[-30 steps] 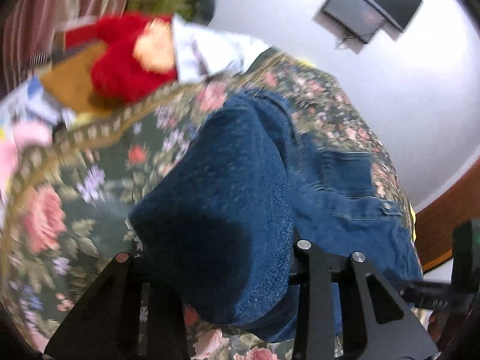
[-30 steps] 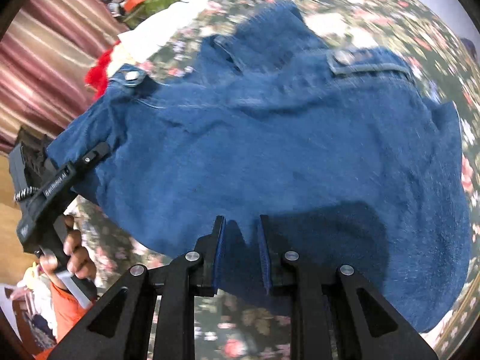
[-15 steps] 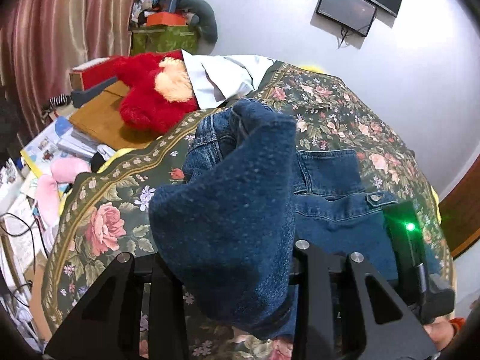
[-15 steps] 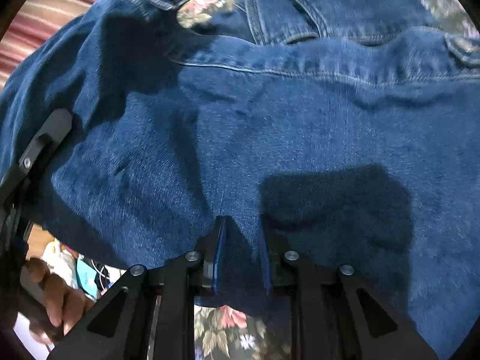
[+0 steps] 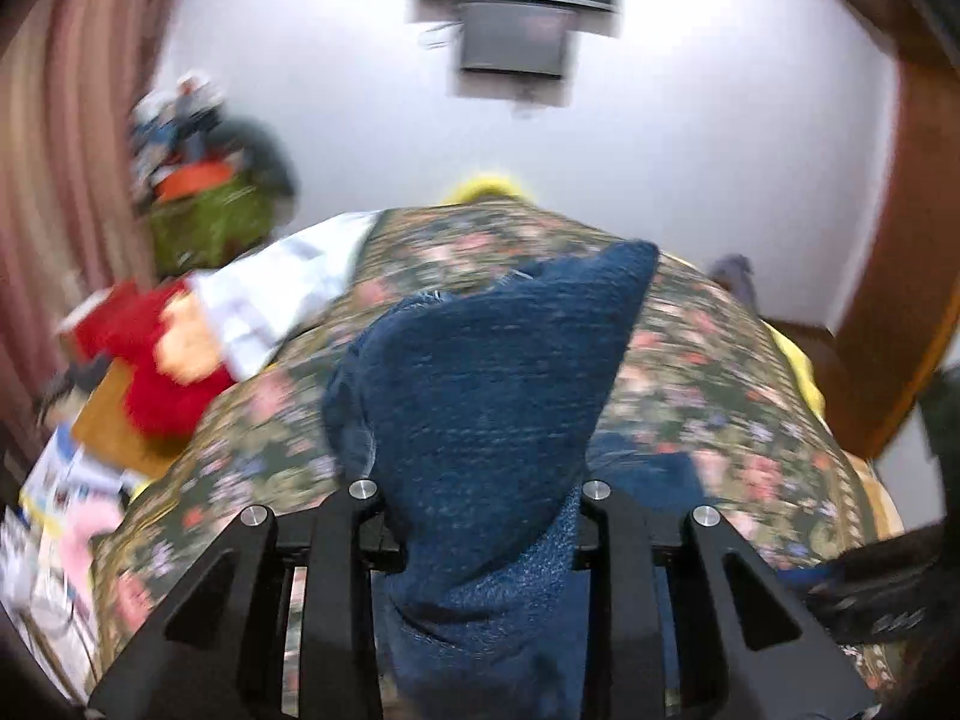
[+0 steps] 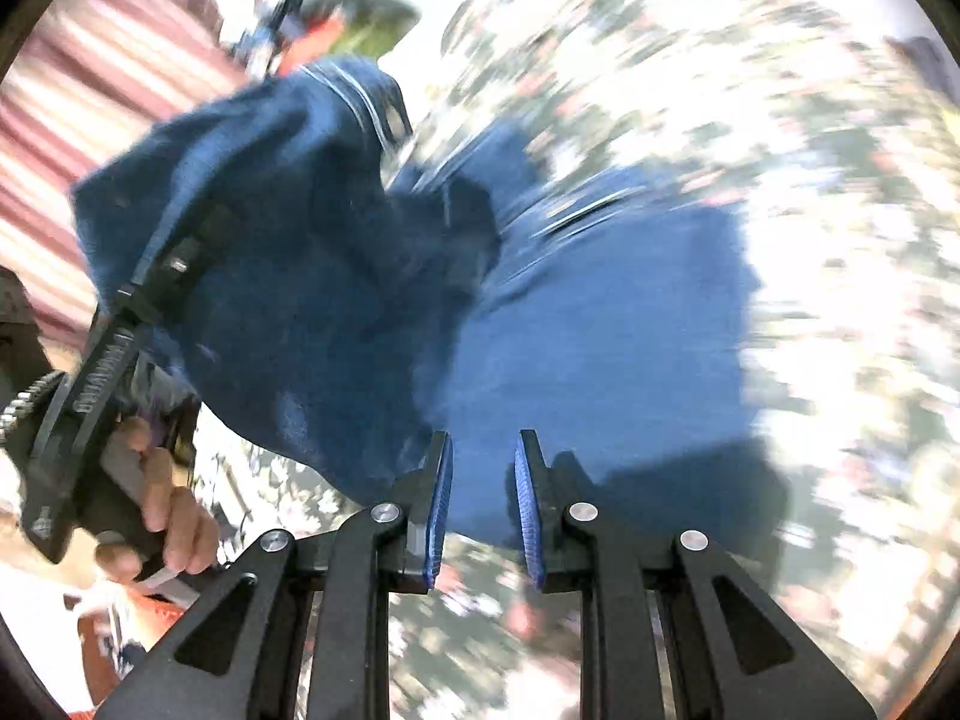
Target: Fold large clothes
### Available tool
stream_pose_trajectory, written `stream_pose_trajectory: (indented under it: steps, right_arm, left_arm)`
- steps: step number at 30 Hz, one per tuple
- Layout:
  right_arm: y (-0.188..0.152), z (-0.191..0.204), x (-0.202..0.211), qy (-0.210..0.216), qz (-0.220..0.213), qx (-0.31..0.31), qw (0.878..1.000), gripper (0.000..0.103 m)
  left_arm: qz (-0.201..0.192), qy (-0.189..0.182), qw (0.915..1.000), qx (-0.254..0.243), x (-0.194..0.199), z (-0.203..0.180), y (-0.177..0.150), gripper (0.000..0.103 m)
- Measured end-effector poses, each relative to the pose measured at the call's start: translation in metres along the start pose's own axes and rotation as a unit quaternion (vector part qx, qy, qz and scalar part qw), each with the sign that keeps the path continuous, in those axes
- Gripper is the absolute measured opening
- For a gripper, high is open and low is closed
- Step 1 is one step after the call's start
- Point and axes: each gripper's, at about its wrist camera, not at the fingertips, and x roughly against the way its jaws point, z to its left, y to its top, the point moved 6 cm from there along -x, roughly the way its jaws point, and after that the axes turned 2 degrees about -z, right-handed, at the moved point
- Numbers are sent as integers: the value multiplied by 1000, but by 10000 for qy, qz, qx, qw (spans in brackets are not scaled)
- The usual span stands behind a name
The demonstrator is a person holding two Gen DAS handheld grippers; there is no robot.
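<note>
A pair of blue denim jeans is lifted over a bed with a floral cover. My left gripper is shut on a thick fold of the denim, which covers its fingertips. My right gripper is shut on the jeans' lower edge, its blue pads a little apart with cloth between them. The left gripper's body and the hand holding it show at the left of the right wrist view, under a hanging part of the jeans. Both views are motion-blurred.
A red plush toy and a white cloth lie at the bed's far left. A green box with clutter stands by a striped curtain. A dark screen hangs on the white wall. A wooden door frame is at right.
Both grippers have swung quickly upward with the jeans; the views now tilt toward the wall. The denim hangs more bunched between the two grippers, with less of it spread on the bed.
</note>
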Motion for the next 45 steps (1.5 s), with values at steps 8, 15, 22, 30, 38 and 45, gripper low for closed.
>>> stream_pose_trajectory:
  steps: [8, 15, 22, 30, 38, 45]
  right_arm:
    - [-26, -81, 107, -684, -687, -379, 9946, 17]
    - [-52, -92, 124, -806, -716, -452, 9931, 17]
    - [-36, -52, 130, -689, -948, 86, 9931, 17]
    - [6, 22, 101, -502, -990, 874, 9900, 17]
    - [11, 20, 11, -973, -138, 1118, 9889, 17]
    - [-15, -21, -2, -1519, 34, 1518, 9767, 17]
  left_arm:
    - [1119, -929, 9823, -1182, -36, -124, -73, 30]
    - [1254, -1093, 9728, -1612, -8, -138, -106, 51]
    - [1087, -1395, 9764, -1238, 41, -105, -86, 66]
    - [751, -402, 9937, -728, 39, -9, -44, 77]
    - [1900, -738, 9788, -189, -30, 18, -91, 77]
    - [2118, -868, 9733, -156, -36, 5, -143, 82]
